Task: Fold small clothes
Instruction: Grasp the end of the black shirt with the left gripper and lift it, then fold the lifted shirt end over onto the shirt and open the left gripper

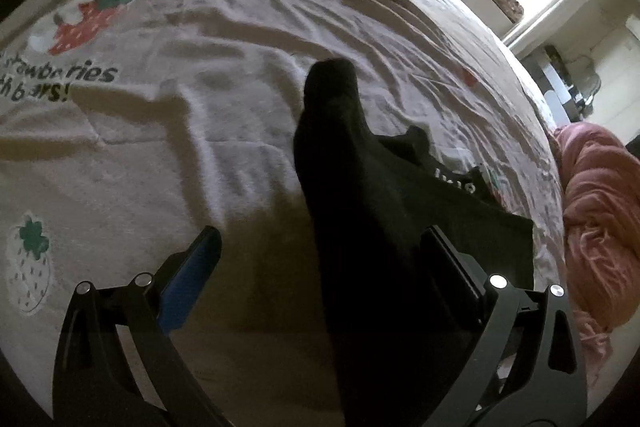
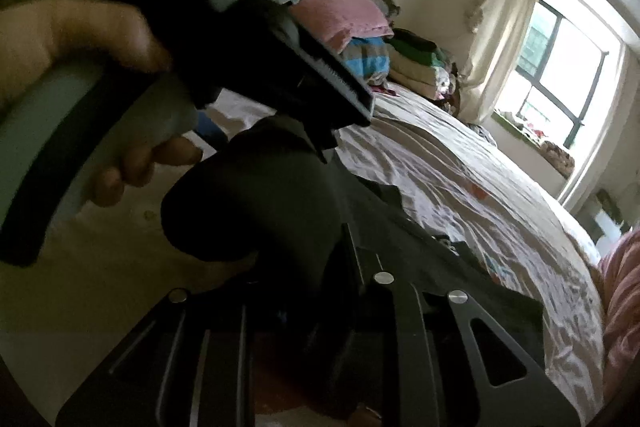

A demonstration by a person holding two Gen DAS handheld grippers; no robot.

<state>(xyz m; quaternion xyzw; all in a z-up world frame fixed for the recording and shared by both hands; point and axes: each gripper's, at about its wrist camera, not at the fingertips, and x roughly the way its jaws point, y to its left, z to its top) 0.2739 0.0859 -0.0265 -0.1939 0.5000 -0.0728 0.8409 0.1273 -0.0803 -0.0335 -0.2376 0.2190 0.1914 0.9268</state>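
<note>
A black sock (image 1: 340, 131) drapes up between my left gripper's (image 1: 320, 247) wide-open fingers and lies on the white strawberry-print bed sheet (image 1: 180, 107). More black cloth with small white letters (image 1: 456, 179) lies to its right. In the right wrist view my right gripper (image 2: 316, 259) is shut on the black sock (image 2: 256, 203), which bulges out to the left of the fingers. The left gripper's body (image 2: 248, 39), held by a hand (image 2: 80, 39), is just in front of it, above the sock.
A pink blanket (image 1: 600, 203) lies at the bed's right edge. Folded clothes and a pink pillow (image 2: 344, 11) are stacked at the head of the bed. A bright window (image 2: 560, 75) is at the far right.
</note>
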